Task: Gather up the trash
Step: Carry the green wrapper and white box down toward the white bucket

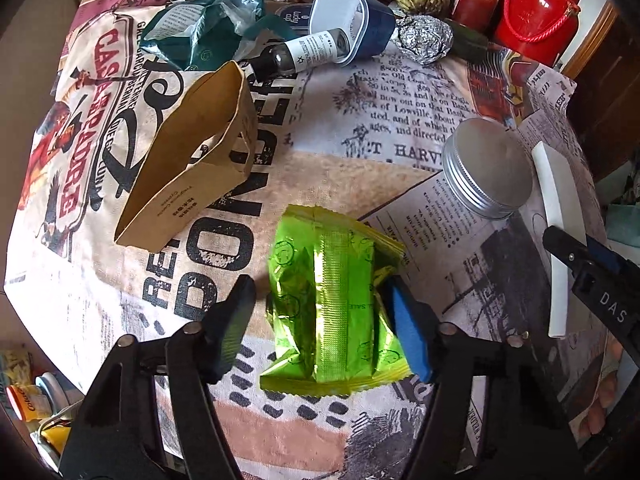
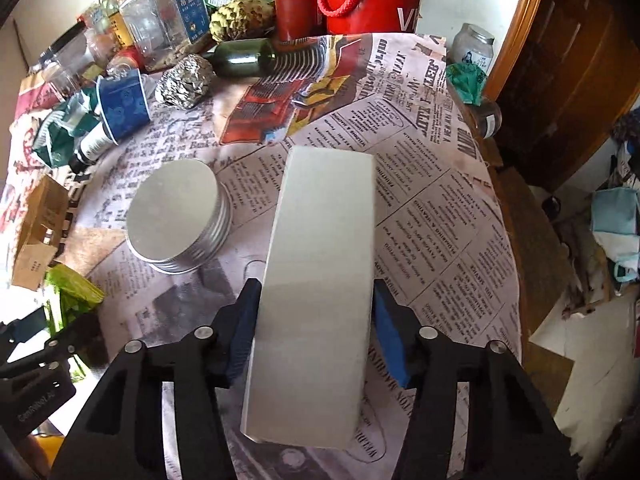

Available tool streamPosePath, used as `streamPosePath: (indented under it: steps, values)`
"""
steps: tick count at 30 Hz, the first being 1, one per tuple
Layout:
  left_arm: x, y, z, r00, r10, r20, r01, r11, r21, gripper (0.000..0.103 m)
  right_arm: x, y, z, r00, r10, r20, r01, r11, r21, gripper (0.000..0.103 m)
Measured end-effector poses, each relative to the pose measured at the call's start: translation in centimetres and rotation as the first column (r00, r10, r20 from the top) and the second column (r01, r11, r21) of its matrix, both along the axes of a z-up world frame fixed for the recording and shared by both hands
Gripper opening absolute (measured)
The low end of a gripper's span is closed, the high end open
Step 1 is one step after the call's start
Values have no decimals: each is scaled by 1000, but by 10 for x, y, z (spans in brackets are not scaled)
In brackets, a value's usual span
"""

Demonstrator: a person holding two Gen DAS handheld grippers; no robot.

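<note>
A crumpled green foil wrapper (image 1: 336, 300) lies on the newspaper-print tablecloth (image 1: 360, 128). My left gripper (image 1: 320, 286) points down over it with a finger on each side. The blue pad of the right finger (image 1: 408, 332) touches the wrapper, while the left finger (image 1: 236, 320) stands a little off it. In the right wrist view a long white block (image 2: 324, 260) lies between the fingers of my right gripper (image 2: 316, 286), with both pads against its long sides. The same white block (image 1: 554, 208) shows at the right edge of the left wrist view.
A silver screw-lid tin (image 1: 488, 168) sits between the two grippers. A brown paper carton (image 1: 188, 168) lies to the left. Further back are a teal bag (image 1: 208, 28), a dark bottle (image 1: 296, 54), a blue cup (image 1: 348, 20), a foil ball (image 1: 424, 38) and a red container (image 1: 540, 12). The table edge (image 2: 516, 216) runs along the right.
</note>
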State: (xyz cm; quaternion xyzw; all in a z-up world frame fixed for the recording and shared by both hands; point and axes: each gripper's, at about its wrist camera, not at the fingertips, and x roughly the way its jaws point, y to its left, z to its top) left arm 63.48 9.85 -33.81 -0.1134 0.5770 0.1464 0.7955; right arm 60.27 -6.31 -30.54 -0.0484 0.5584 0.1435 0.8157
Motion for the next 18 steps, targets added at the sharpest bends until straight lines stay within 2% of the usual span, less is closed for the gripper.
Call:
streamPosePath:
  steps: [3,6,8,11,14,18]
  values:
    - [-6,-1,2,999,-41,8,41,999,-11,43,-10,-2,9,1000,11,19,-11,1000,2,49]
    - [-18,-1,11,997,-77,29,79,996,-52,32,-23,-6,24,1000,4,12,-4,999,49,49]
    - [-28,-1,18,994,-101,48,104,993,-57,28,-33,-7,39,999,-11,42,8,998,68,49]
    - [-42,0,34,988,-128,89,135,989,-66,26,-48,-7,64,995,-34,90,25,995,96,49]
    - [-53,5,62,976,-163,143,174,982,-71,26,-70,-6,94,986,-66,155,47,991,123,49]
    - [-76,8,105,943,-237,234,250,968,-29,26,-99,-6,129,966,-112,233,78,986,148,49]
